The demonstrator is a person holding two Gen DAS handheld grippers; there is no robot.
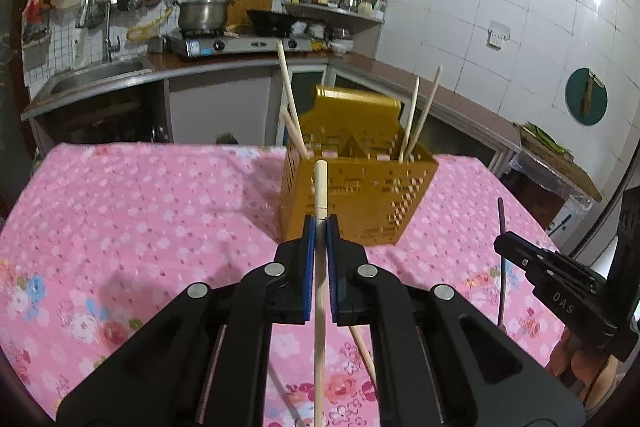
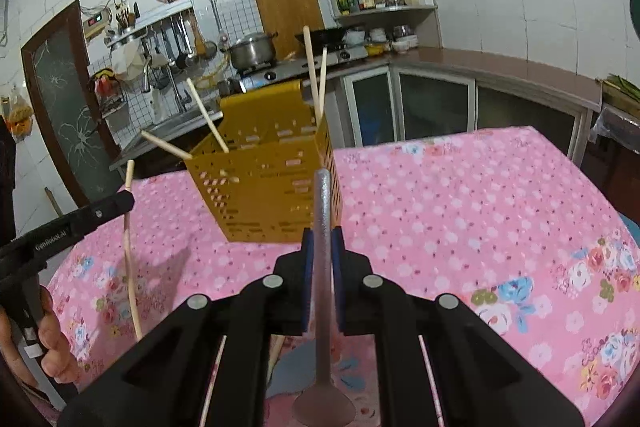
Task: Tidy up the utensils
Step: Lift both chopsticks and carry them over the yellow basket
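Left tool (image 1: 319, 227) is clamped on a chopstick (image 1: 320, 291), right tool (image 2: 322, 239) on a spoon (image 2: 323, 347); both are held above the counter (image 2: 460, 211) (pink cloth). Step: carry to the yellow holder (image 1: 360, 187); next, tips lined up w/ a slot, then dropped in.

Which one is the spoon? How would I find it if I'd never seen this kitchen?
Start at the pink flowered tablecloth and find the yellow holder with holes standing on it. In front of it, the right gripper is shut on the spoon. It is the only dull grey metal piece, with a round bowl hanging down; everything else nearby is a pale wooden chopstick.
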